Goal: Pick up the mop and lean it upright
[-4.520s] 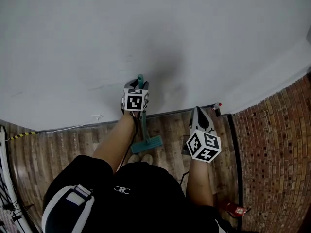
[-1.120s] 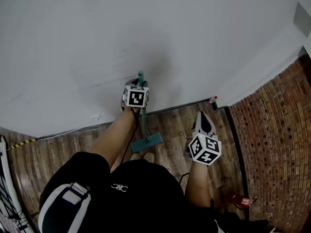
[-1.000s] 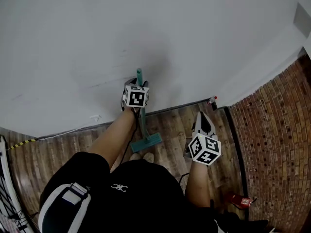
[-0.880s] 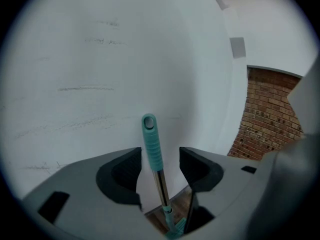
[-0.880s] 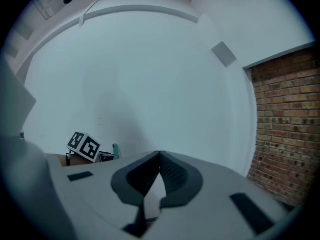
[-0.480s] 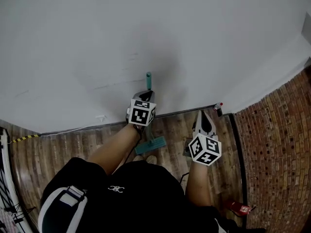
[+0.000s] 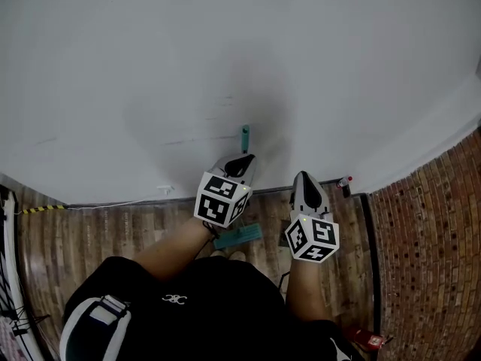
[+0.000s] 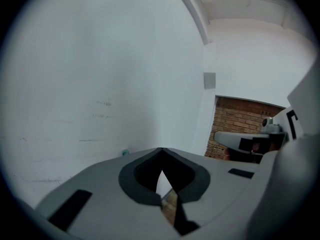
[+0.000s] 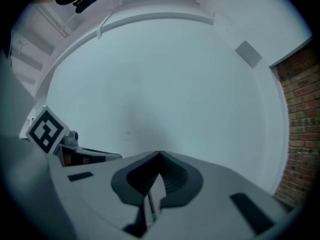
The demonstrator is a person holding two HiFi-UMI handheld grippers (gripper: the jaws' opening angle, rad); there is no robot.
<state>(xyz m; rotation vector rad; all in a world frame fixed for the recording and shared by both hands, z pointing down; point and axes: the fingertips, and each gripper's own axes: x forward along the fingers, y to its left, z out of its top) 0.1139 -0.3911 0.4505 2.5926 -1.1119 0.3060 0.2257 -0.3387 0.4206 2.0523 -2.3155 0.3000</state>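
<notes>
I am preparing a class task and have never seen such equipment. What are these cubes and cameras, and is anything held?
A person holds a two-fingered gripper in each hand: the left gripper and the right gripper. The patterned cubes are parts of them. One picture comes from a camera on the person's head, looking down; the other two from cameras riding on the grippers, looking along their fingers. On the wooden floor stands a teal mop, apparently leaning on the white wall. Both grippers are shut; neither grips the mop.
</notes>
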